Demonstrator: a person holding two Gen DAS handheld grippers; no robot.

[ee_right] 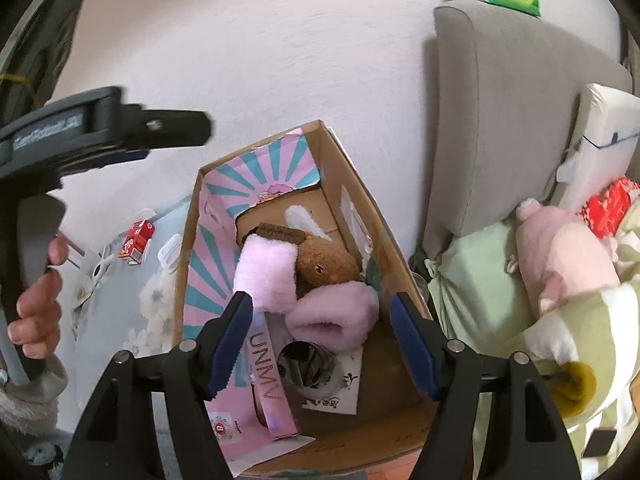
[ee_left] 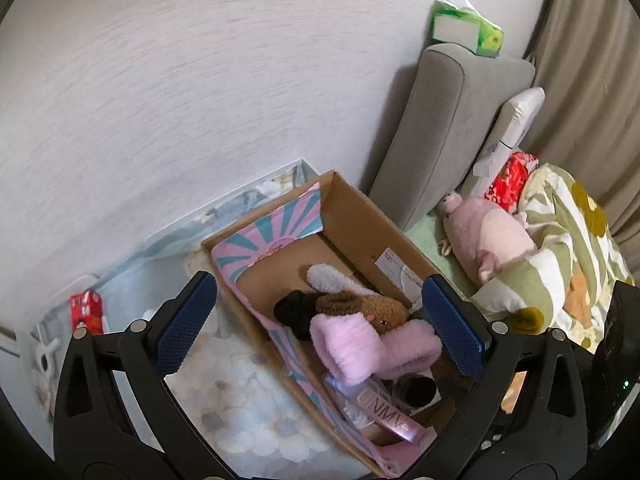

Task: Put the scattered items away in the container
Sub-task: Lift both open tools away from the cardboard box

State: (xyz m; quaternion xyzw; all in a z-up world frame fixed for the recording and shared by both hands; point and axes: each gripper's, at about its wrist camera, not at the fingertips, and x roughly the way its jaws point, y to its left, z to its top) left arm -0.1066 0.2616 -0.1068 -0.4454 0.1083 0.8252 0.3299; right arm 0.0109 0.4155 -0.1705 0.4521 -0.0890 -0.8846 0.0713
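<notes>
Both grippers are held above the cardboard box (ee_right: 344, 168), which stands on the floor between a wall and a grey sofa (ee_right: 504, 128). The left gripper (ee_left: 316, 324) is spread wide with nothing between its fingers; the right gripper (ee_right: 322, 344) is likewise released and empty. Inside the box lie two pink fluffy slippers (ee_right: 332, 316), a brown plush toy (ee_right: 326, 262) and a pink "UNMV" package (ee_right: 268, 384). A small red carton (ee_right: 137, 246) is seen on the flower-patterned floor mat (ee_left: 240, 400) left of the box, well apart from it, and is probably the next item. Both grippers are best lifted clear of the box walls before one is lowered squarely over the carton.
</notes>
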